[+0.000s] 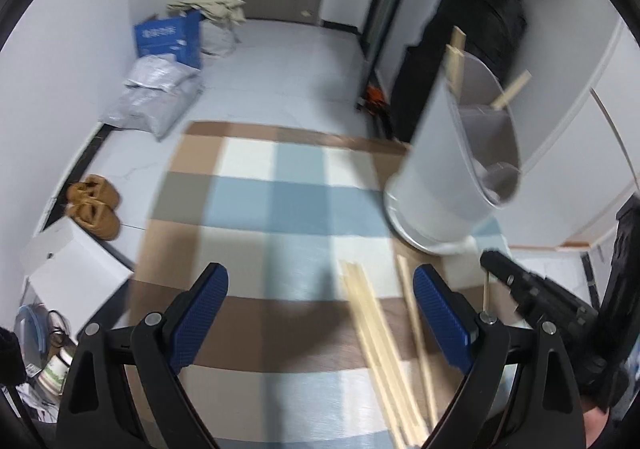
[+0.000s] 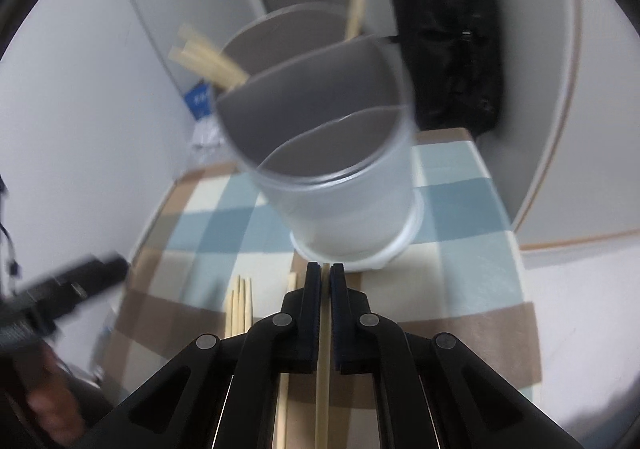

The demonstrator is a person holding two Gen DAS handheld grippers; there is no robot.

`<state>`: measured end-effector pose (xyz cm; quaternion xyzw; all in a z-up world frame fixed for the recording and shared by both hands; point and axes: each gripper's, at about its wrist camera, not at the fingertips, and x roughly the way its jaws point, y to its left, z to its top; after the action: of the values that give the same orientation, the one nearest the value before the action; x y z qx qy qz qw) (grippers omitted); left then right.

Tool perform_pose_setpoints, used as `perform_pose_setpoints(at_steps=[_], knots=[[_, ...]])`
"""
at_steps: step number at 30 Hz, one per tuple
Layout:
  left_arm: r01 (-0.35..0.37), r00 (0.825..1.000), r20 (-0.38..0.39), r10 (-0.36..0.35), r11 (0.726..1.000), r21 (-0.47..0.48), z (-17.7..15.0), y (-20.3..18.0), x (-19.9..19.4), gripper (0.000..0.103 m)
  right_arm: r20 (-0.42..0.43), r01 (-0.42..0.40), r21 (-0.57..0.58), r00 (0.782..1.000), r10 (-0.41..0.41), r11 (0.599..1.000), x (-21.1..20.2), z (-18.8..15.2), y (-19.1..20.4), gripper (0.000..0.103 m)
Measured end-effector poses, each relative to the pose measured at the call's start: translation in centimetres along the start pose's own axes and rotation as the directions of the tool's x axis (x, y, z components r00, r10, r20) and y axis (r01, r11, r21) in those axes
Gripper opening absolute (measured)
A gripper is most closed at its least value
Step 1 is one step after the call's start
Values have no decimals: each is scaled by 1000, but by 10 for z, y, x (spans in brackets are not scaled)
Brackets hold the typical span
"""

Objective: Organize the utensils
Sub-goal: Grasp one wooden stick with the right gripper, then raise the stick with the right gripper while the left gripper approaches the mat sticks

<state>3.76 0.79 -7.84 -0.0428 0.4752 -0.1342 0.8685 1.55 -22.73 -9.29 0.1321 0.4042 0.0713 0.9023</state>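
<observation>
Right gripper [image 2: 325, 277] clamping chopstick [image 2: 322, 369], holder [image 2: 340, 201] just beyond

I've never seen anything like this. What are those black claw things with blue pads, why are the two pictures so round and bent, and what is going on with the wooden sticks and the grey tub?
No robot here: a person holds a two-finger gripper in each hand, and each carries a fisheye camera looking along its fingers, hence the round, bent pictures. One picture is from the left gripper, whose jaws stand wide open and empty. The other is from the right gripper, shut on a single chopstick. On the checked cloth stands a grey utensil holder split into compartments; a few chopsticks already stick out of its far one. More loose chopsticks lie on the cloth.
</observation>
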Motion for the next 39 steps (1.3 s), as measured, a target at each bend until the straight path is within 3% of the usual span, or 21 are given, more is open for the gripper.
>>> perform_pose_setpoints(at_steps=[7,13,20,24,26,33,36,37,39], knots=[[47,991,-132,-36,995,87,-5,-43,26,91,84,-83,222,994,66,972,-35,7,-55,3],[10,983,-186,8,996,93,-6,-58,42,87,142,-145,340,985,101,929,-44,9,-79,3],[-49,969,-237,72,994,103,-6,-65,61,75,177,-175,384,978,114,907,-55,9,-94,3],[-83,965,-239,110,989,122,-7,-71,70,70,193,-183,399,975,112,899,-64,10,-106,3],[-111,963,-231,138,985,129,-8,-72,73,62,193,-181,407,975,109,895,-64,11,-108,3],[-158,957,-222,187,977,143,-7,-80,83,55,194,-179,407,975,106,896,-67,11,-113,3],[-169,957,-214,195,977,133,-6,-85,82,46,197,-183,398,974,111,899,-68,11,-112,3],[-172,958,-207,198,976,135,-6,-87,81,34,197,-185,399,974,113,898,-68,11,-113,3],[-177,957,-207,205,973,145,-9,-95,80,20,197,-185,400,974,113,898,-68,11,-113,3]])
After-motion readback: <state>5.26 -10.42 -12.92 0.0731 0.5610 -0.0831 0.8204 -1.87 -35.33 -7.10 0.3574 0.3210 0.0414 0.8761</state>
